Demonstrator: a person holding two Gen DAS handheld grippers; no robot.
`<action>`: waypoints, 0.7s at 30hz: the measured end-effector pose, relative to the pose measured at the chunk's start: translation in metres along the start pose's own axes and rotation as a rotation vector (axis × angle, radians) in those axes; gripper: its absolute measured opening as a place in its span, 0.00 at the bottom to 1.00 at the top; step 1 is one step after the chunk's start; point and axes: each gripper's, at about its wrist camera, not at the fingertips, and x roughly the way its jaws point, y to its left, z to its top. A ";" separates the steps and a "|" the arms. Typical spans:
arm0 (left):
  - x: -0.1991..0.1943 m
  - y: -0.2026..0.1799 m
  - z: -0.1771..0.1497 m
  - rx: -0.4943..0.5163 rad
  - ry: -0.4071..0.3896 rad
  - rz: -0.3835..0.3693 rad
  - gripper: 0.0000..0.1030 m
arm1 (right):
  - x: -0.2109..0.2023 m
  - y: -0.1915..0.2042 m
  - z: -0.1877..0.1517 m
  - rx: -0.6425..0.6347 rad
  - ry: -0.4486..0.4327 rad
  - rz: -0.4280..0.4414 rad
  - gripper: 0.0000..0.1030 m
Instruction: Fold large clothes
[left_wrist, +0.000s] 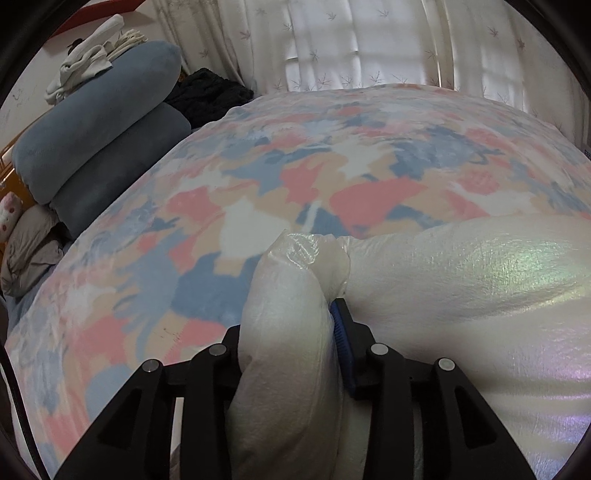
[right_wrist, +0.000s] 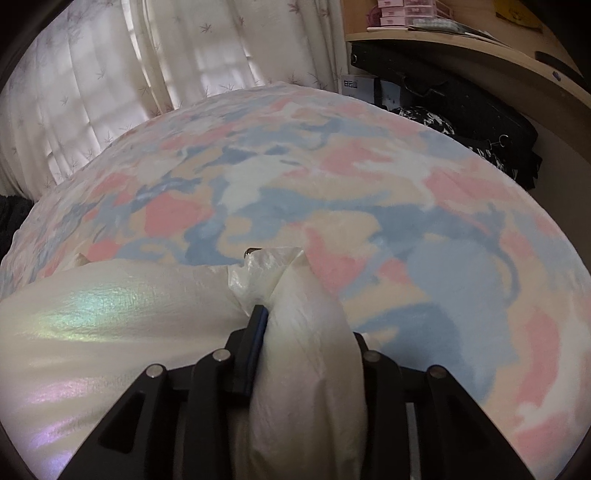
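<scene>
A puffy white garment with an iridescent sheen (left_wrist: 461, 295) lies on a bed covered by a pink, blue and cream patterned blanket (left_wrist: 258, 184). My left gripper (left_wrist: 291, 325) is shut on a bunched corner of the garment, which bulges up between the fingers. In the right wrist view the same white garment (right_wrist: 110, 314) spreads to the left. My right gripper (right_wrist: 306, 332) is shut on another bunched corner of it, above the patterned blanket (right_wrist: 332, 184).
Two blue-grey pillows (left_wrist: 92, 147) with white cloths on top stack at the bed's left end. Pale curtains (left_wrist: 369, 44) hang behind the bed. A wooden shelf (right_wrist: 480, 48) with dark bags under it stands at the bed's right side.
</scene>
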 end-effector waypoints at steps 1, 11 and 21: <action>0.002 -0.001 0.000 -0.002 0.001 -0.004 0.34 | 0.001 0.000 0.000 0.005 0.001 0.002 0.33; 0.000 0.007 0.012 0.042 0.042 -0.056 0.38 | -0.005 0.002 0.011 -0.045 0.062 -0.044 0.45; -0.087 0.018 0.041 0.040 -0.113 -0.195 0.66 | -0.086 0.027 0.023 -0.126 -0.052 -0.087 0.50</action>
